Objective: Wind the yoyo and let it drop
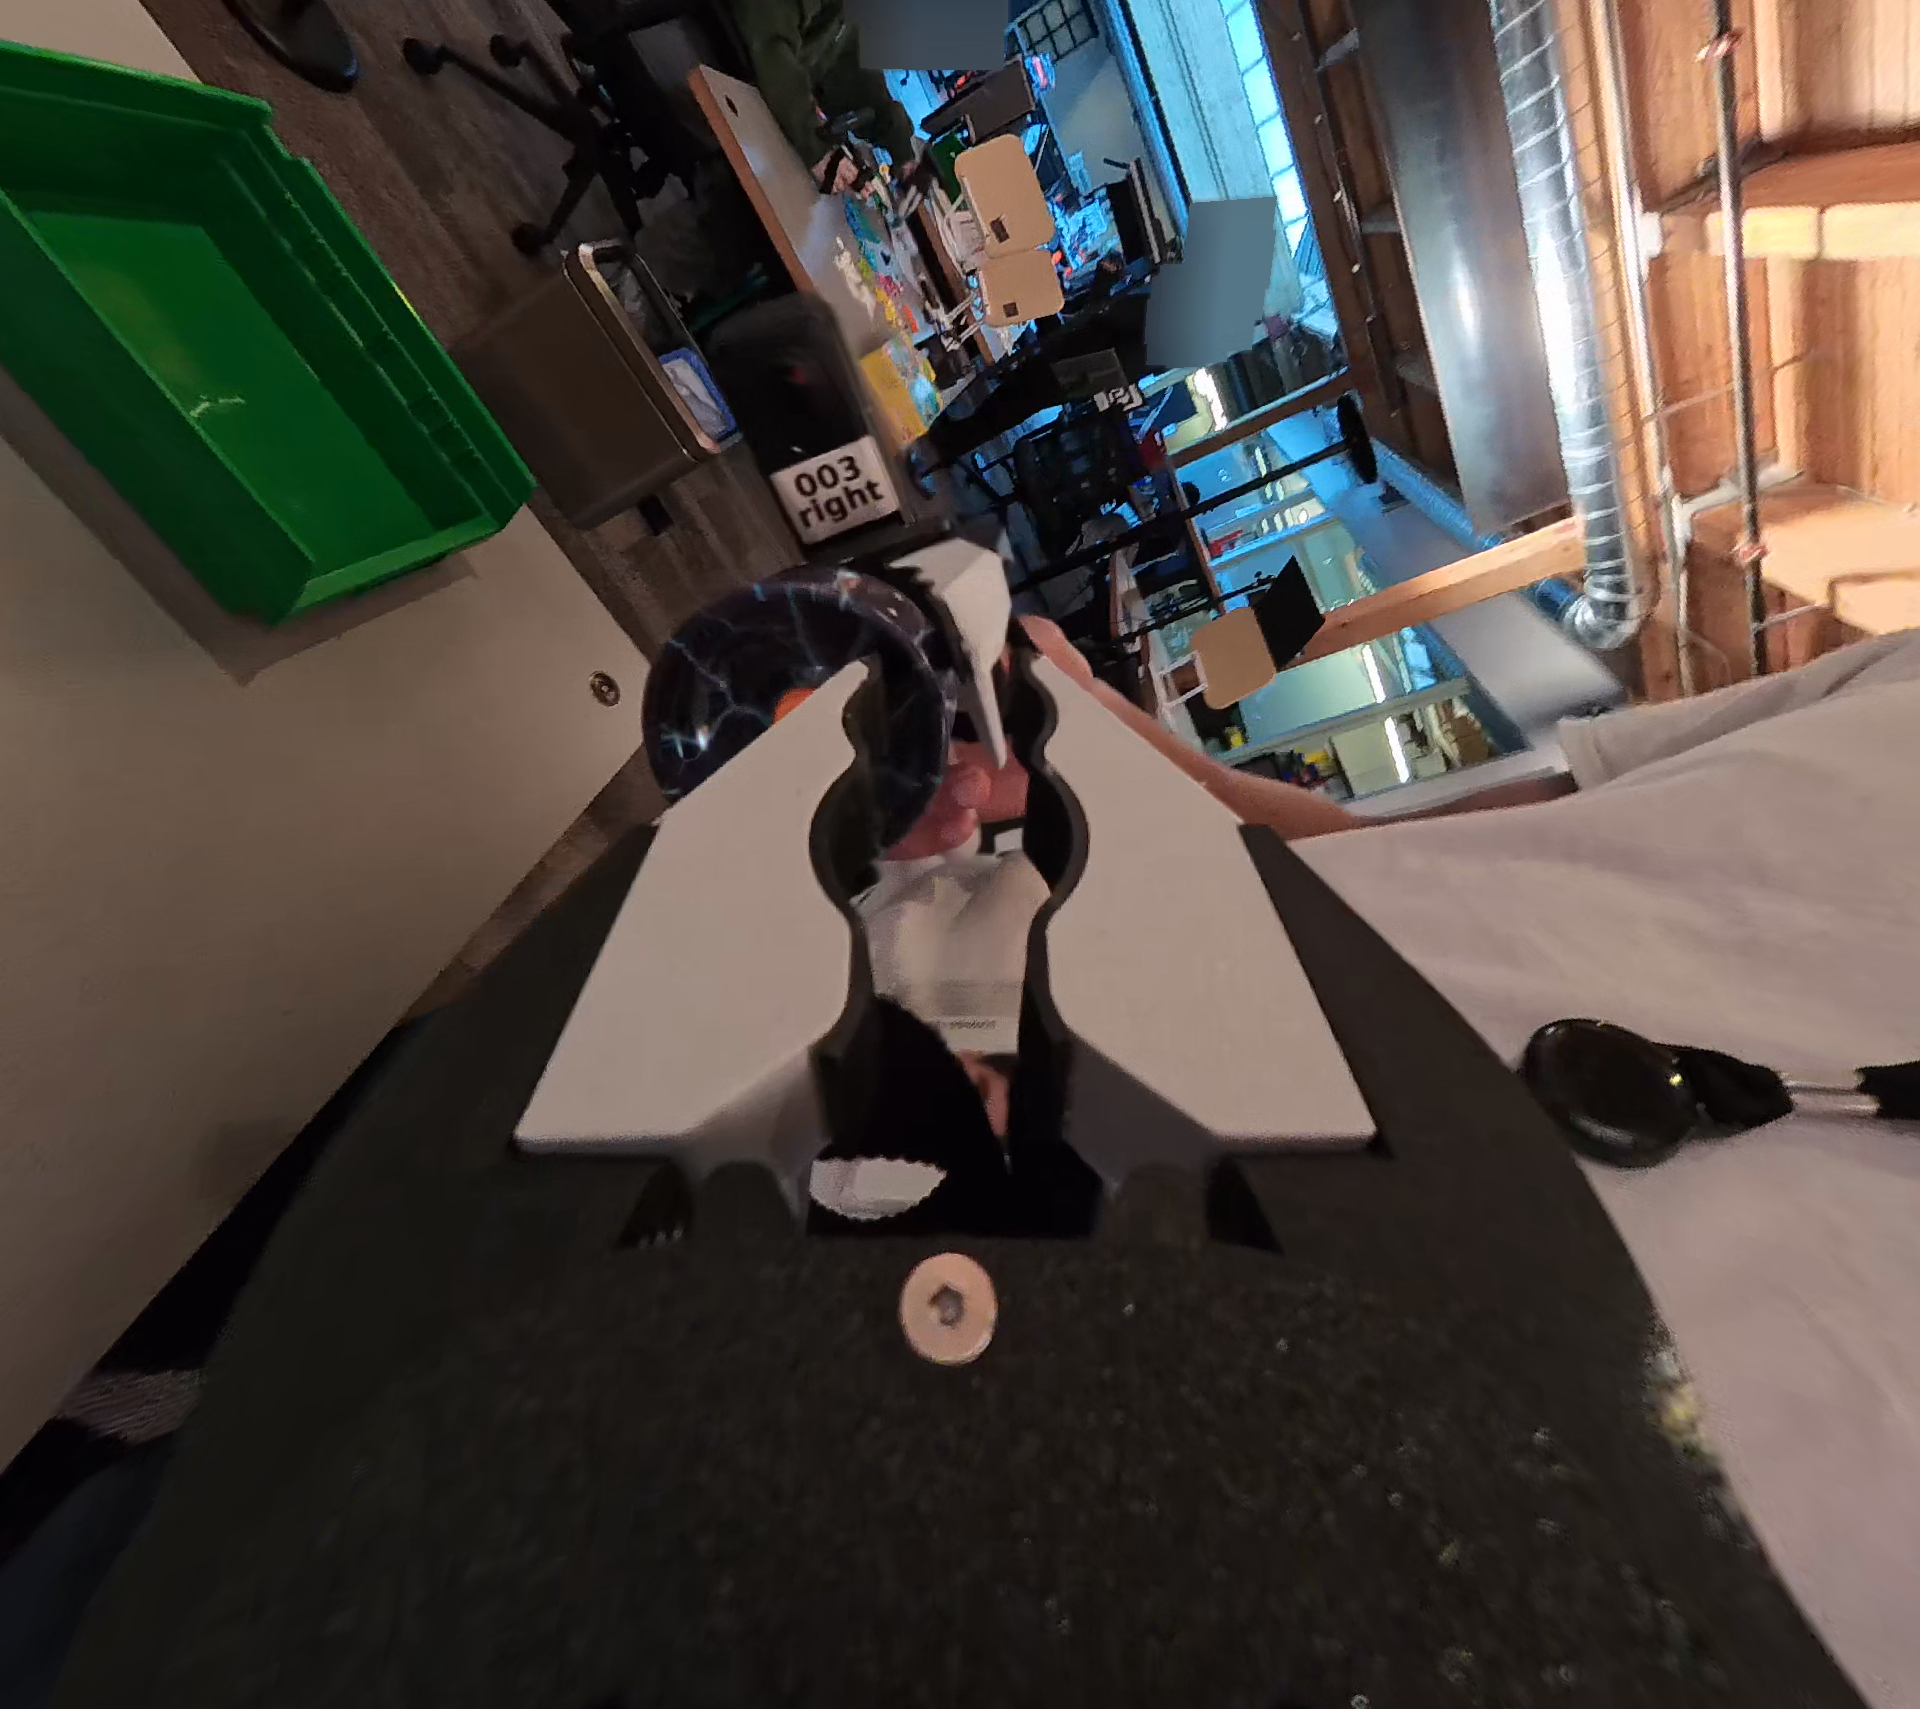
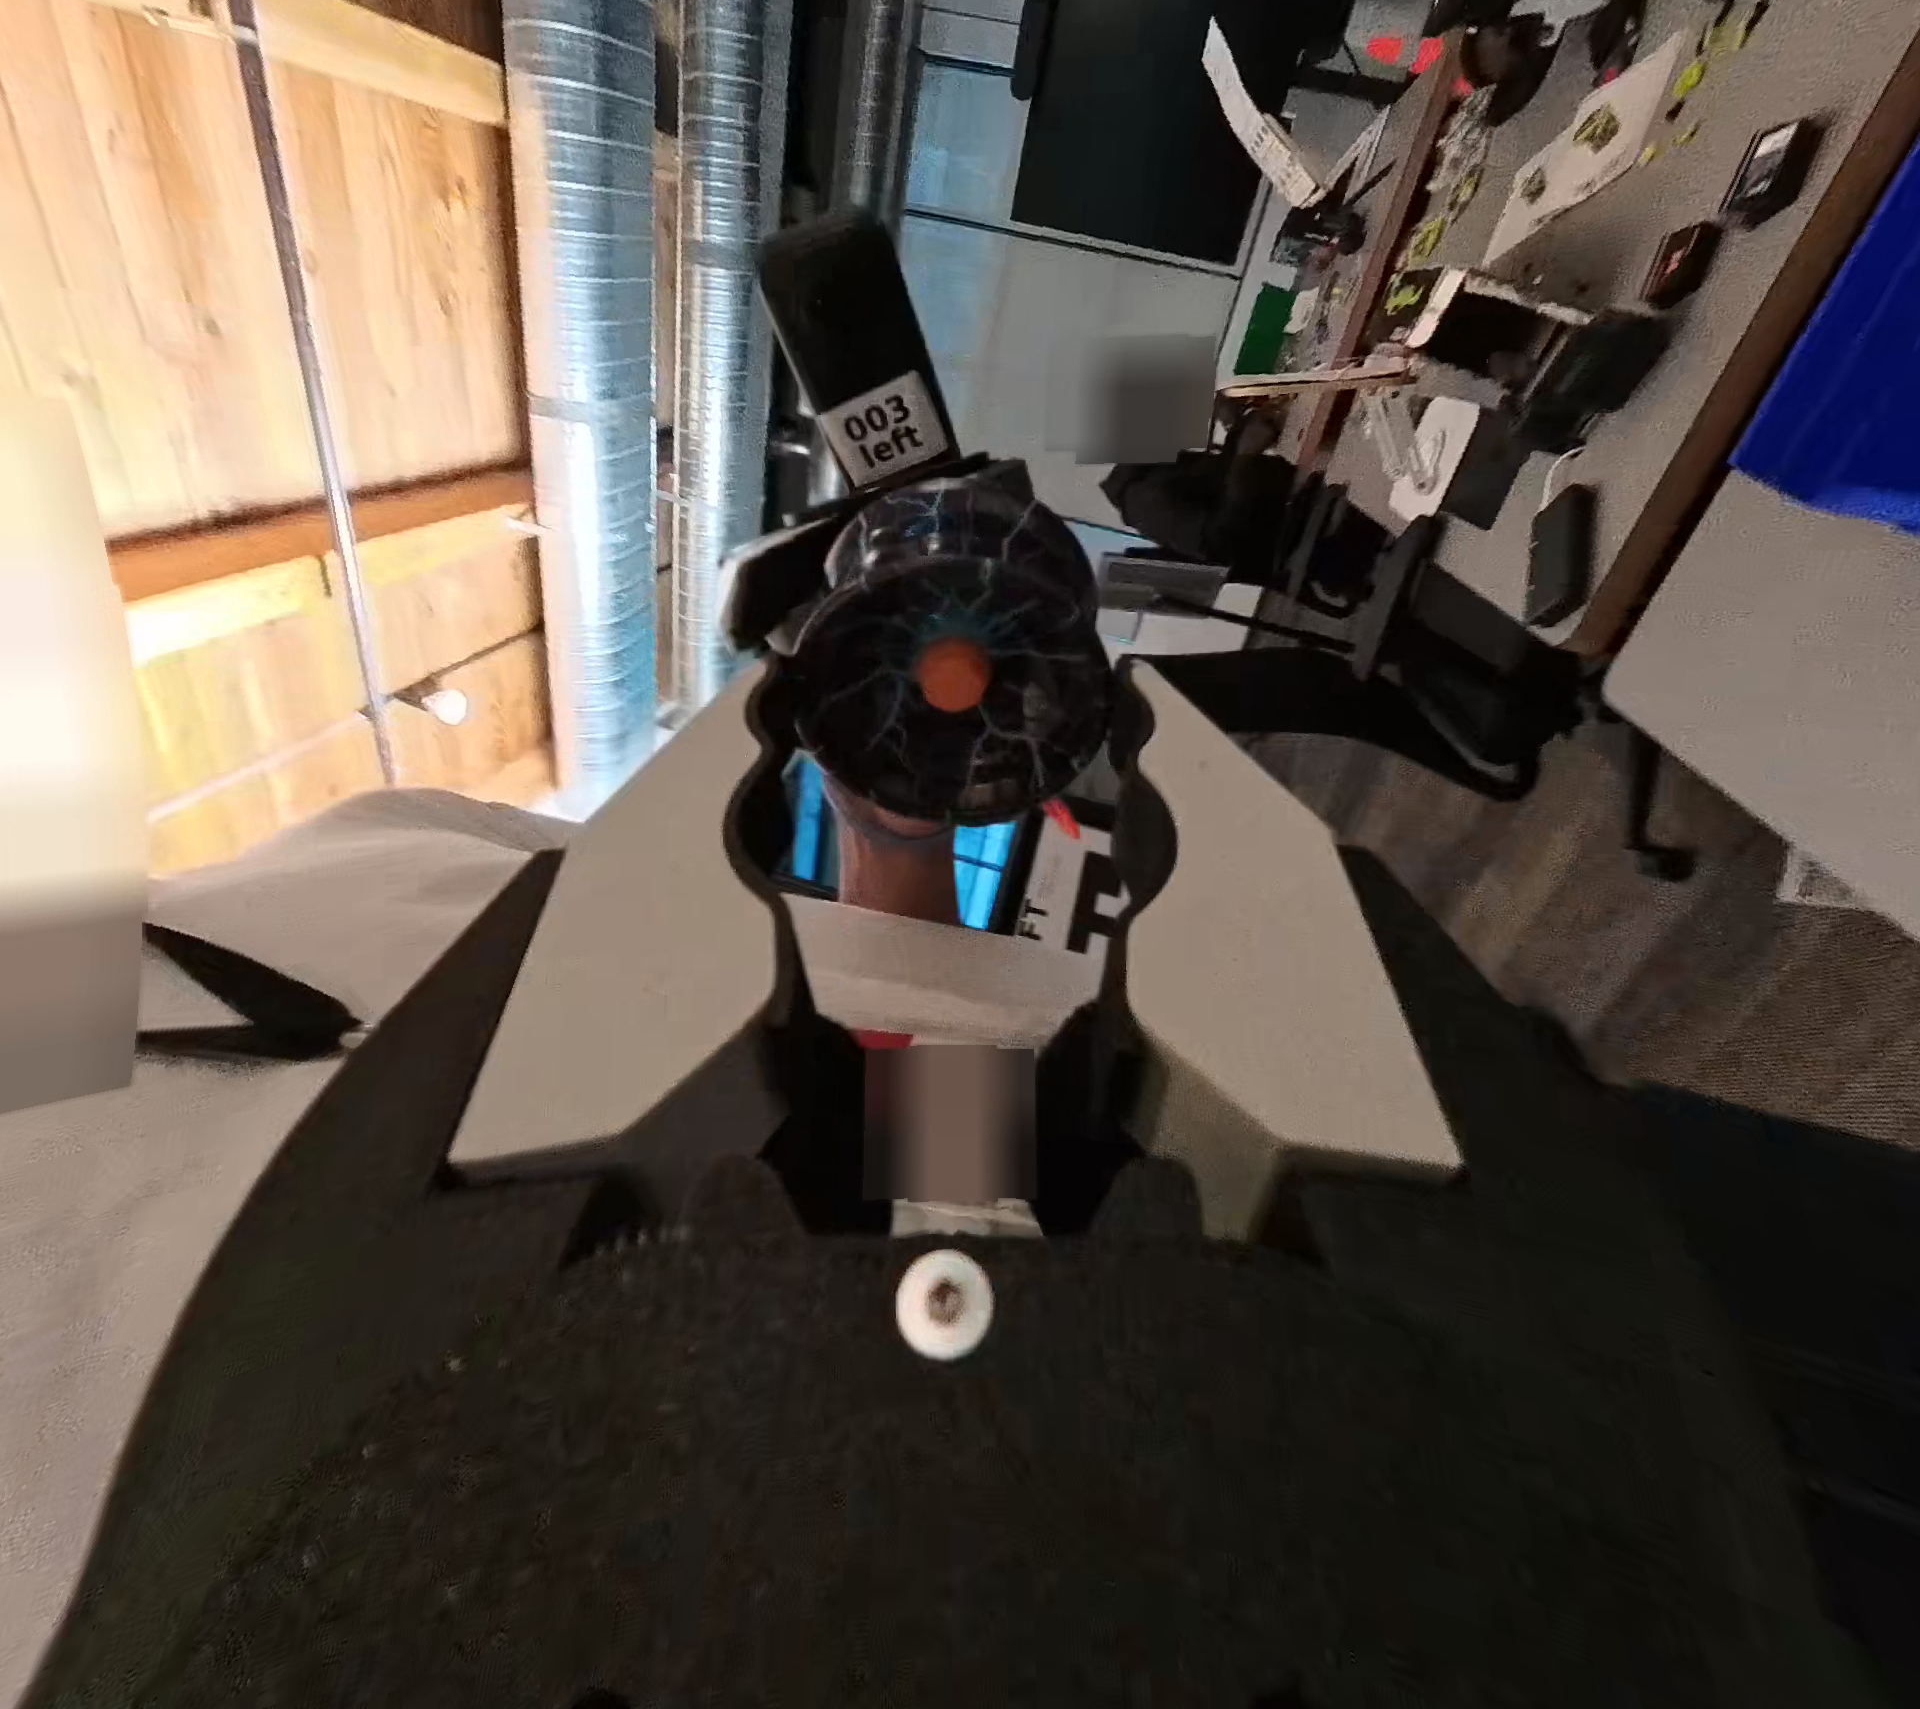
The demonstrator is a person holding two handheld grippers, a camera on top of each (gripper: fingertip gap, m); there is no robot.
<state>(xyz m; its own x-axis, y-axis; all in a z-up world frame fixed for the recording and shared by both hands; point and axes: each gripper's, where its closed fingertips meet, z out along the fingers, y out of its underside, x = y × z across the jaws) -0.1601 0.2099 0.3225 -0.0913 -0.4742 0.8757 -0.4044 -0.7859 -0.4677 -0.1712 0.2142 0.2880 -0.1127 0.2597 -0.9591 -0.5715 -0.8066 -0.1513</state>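
left gripper (image 1: 940, 683) jaws narrowly apart behind yoyo (image 1: 727, 703) | right gripper (image 2: 940, 672) jaws clamp yoyo rim

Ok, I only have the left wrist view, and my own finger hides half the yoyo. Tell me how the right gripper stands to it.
Observer: In the right wrist view the right gripper has its jaws wide apart, with the yoyo face-on between the tips.
Operator: Say whether it's clamped.
Observer: Cannot tell. The rim sits close to both fingertips, but contact isn't clear.
Operator: Now place my gripper from that side.
Observer: The left gripper is behind the yoyo there, with one of its fingers against the yoyo's upper left edge.
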